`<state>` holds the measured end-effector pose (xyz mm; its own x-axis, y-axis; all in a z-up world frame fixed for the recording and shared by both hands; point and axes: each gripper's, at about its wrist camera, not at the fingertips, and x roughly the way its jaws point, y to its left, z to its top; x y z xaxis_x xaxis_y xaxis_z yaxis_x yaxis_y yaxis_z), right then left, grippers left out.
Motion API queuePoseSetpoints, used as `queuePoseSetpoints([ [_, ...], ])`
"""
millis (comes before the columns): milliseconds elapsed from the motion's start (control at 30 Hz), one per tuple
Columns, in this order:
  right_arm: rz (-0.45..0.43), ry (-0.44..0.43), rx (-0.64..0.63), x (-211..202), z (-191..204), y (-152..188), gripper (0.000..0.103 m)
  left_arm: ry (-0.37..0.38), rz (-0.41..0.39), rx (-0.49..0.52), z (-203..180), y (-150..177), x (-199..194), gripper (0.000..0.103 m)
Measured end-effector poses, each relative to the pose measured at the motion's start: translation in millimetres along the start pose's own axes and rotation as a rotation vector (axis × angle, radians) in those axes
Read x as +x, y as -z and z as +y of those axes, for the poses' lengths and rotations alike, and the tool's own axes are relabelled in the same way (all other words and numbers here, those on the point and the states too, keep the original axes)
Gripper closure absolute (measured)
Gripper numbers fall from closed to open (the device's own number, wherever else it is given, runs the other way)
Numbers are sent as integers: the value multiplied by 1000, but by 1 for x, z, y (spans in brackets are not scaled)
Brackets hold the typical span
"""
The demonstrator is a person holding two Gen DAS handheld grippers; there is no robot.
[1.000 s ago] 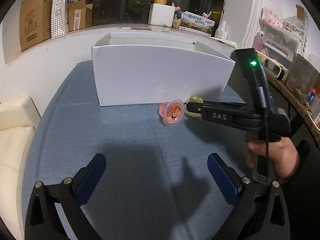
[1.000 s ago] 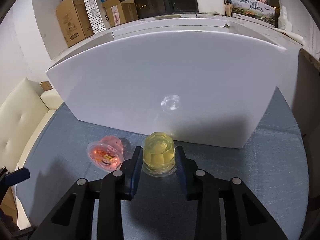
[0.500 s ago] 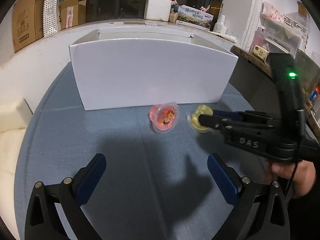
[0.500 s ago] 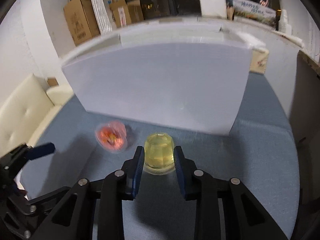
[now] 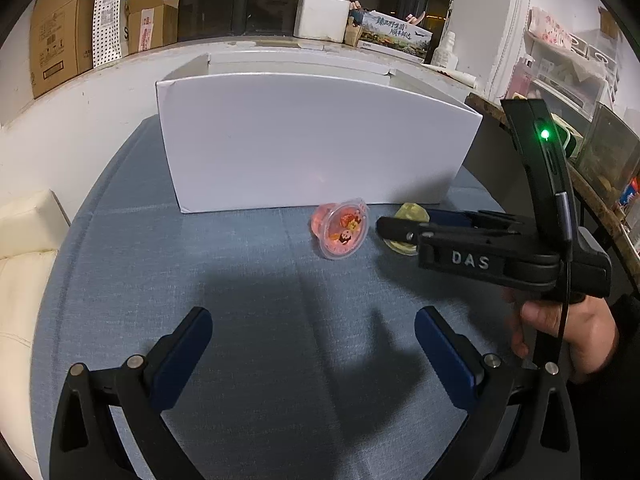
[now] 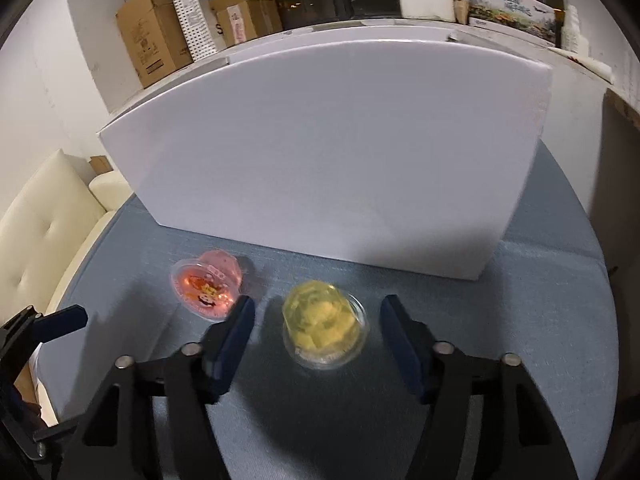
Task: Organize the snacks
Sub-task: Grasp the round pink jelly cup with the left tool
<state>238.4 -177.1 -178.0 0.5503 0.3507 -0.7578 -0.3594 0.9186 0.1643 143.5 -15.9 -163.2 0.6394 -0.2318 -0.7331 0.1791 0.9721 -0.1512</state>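
A yellow jelly cup (image 6: 324,330) lies tilted on the blue tablecloth (image 6: 540,320) between the fingers of my right gripper (image 6: 318,308). Its jaws are opening, and a gap shows on each side of the cup. A pink jelly cup (image 6: 208,288) lies on its side just to the left, its printed lid facing me. In the left wrist view the pink cup (image 5: 340,230) and yellow cup (image 5: 410,214) sit in front of the white box (image 5: 312,140), with the right gripper (image 5: 384,227) reaching in from the right. My left gripper (image 5: 313,320) hangs open and empty, nearer than both cups.
The tall white box (image 6: 340,152) stands right behind the cups, its inside hidden. A cream sofa (image 6: 44,220) borders the table's left side. Cardboard boxes (image 5: 60,36) line the ledge behind. A person's hand (image 5: 560,328) holds the right gripper's handle.
My right gripper was shut on the yellow cup; its fingers have now spread apart, and the cup rests tilted on the cloth. The pink cup has stayed put.
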Motion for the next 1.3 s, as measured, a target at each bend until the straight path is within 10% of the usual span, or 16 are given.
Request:
queuePoseSetpoints([
  [733,-137,-63,76,-105,-20,47,66,-98,35,-2,-20,-52,71,0],
  [933,-145,-56,91,-113,-28,54,66,-94,65,7,-25,-58,87,51],
  [1300,-158,-85,106,-109,-27,52,66,42,-63,19,-24,-54,20,53],
])
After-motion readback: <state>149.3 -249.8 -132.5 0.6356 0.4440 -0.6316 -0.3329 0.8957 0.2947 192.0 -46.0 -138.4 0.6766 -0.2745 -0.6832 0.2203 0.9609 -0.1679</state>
